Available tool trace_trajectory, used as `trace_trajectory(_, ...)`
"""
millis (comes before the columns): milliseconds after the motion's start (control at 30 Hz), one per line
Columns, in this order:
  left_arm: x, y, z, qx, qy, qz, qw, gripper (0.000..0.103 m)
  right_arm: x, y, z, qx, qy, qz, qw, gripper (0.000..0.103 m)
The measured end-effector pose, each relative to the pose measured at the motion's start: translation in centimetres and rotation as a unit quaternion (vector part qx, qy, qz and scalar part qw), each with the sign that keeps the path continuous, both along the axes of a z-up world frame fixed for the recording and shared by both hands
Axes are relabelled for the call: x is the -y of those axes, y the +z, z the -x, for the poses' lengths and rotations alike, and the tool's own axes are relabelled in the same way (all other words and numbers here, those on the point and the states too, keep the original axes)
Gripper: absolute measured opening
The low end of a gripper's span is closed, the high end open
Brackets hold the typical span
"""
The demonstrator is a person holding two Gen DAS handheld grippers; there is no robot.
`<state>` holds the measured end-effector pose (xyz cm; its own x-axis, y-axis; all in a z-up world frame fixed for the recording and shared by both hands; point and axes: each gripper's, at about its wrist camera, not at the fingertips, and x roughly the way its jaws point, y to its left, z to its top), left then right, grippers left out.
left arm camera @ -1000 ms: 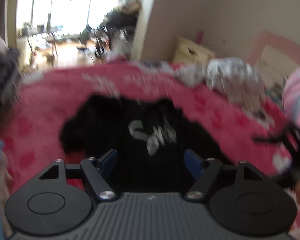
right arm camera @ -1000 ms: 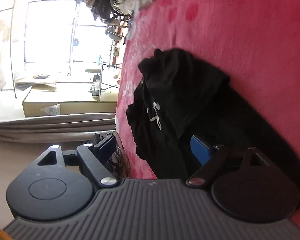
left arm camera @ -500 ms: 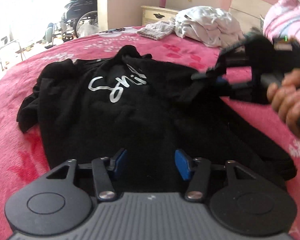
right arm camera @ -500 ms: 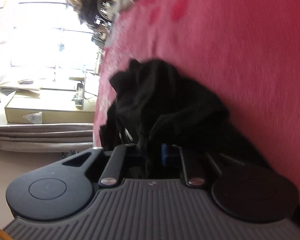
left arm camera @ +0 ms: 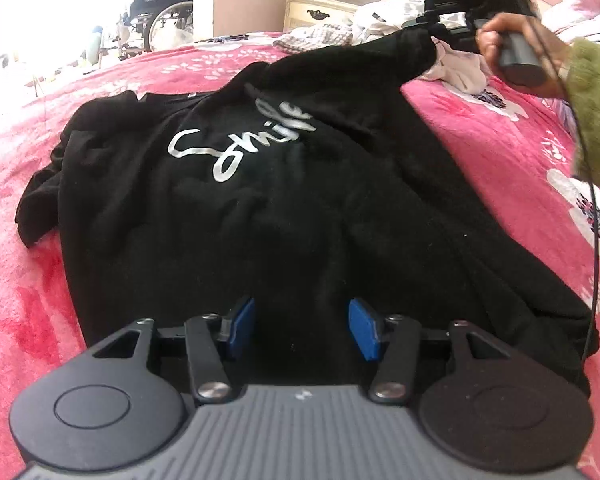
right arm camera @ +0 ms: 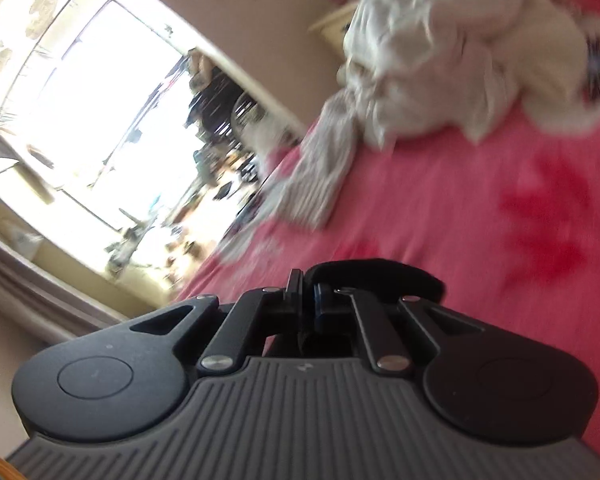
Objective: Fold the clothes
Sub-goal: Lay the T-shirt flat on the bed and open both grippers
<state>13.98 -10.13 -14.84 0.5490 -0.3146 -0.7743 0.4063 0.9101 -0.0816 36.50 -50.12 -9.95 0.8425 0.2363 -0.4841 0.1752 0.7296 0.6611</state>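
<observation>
The right gripper [right arm camera: 307, 296] has its jaws pressed together on a fold of black cloth, which loops out past the blue pads to the right as a dark band. In the left wrist view that same gripper [left arm camera: 428, 32] is seen at the far right shoulder of the black sweatshirt [left arm camera: 284, 208], with the sleeve drawn up off the bed and pulled taut toward it. The person's right hand [left arm camera: 516, 48] wraps the handle from behind, knuckles toward the sweatshirt, and a fuzzy green cuff [left arm camera: 592, 108] covers the wrist; a thin black cable hangs down from it along the sweatshirt's right side.

The left gripper [left arm camera: 302, 326] stands with its jaws apart, blue pads [left arm camera: 242, 322] spread over the sweatshirt's near hem. Black cloth lies under and between them, but whether the pads actually press on it cannot be told. The gripper tilts down toward the garment.

The sweatshirt lies front up on the pink bedspread [left arm camera: 500, 152], silver script lettering [left arm camera: 240, 140] on its chest, its left sleeve bunched at its left side. Beyond the sweatshirt's collar a checked cloth [left arm camera: 312, 38] and a heap of white laundry [right arm camera: 452, 52] rest on the bedspread, and behind those stands a cream nightstand [left arm camera: 316, 8].
</observation>
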Motion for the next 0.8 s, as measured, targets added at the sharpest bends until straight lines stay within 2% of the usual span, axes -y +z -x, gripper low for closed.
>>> trace_trajectory(67,0.0,0.0,-0.1,-0.002,-0.001,-0.001,1.0000,0.053,0.2,-0.6,-1.8,-0.001,-0.019,0.028,0.999,0.004)
trace_trajectory(167,-0.1,-0.1,-0.3,-0.004,-0.001,-0.001,1.0000,0.053,1.2,-3.0,-3.5,-0.016,-0.049,0.047,0.998,0.004)
trace_trajectory(267,-0.3,-0.1,-0.6,-0.006,0.003,0.003,1.0000,0.054,2.0,-6.3,-4.3,-0.076,-0.050,0.036,0.995,0.007)
trace_trajectory(367,-0.7,0.4,-0.6,-0.006,0.013,0.015,0.9998,0.056,2.5,-8.6,-3.4,-0.139,-0.055,0.012,0.989,0.018)
trace_trajectory(400,-1.0,0.6,-0.6,-0.005,0.018,0.021,0.9996,0.057,2.8,-8.5,-2.5,-0.138,-0.054,0.001,0.989,0.027)
trace_trajectory(433,-1.3,0.9,-0.6,-0.003,0.023,0.029,0.9993,0.059,3.1,-8.2,-1.5,-0.136,-0.053,-0.005,0.989,0.038)
trace_trajectory(500,-2.2,1.6,-0.5,0.001,0.035,0.046,0.9983,0.061,3.2,-7.0,0.9,-0.137,-0.052,0.003,0.989,0.048)
trace_trajectory(633,-4.7,2.8,-0.1,0.016,0.081,0.073,0.9939,0.063,1.4,-2.5,6.0,-0.104,-0.013,0.032,0.994,0.048)
trace_trajectory(733,-6.6,3.1,0.6,0.019,0.116,0.085,0.9894,0.063,-3.0,1.4,7.9,-0.068,0.063,0.066,0.993,0.050)
trace_trajectory(800,-7.8,2.9,1.3,0.016,0.131,0.090,0.9872,0.063,-8.7,3.6,7.8,-0.042,0.152,0.108,0.981,0.053)
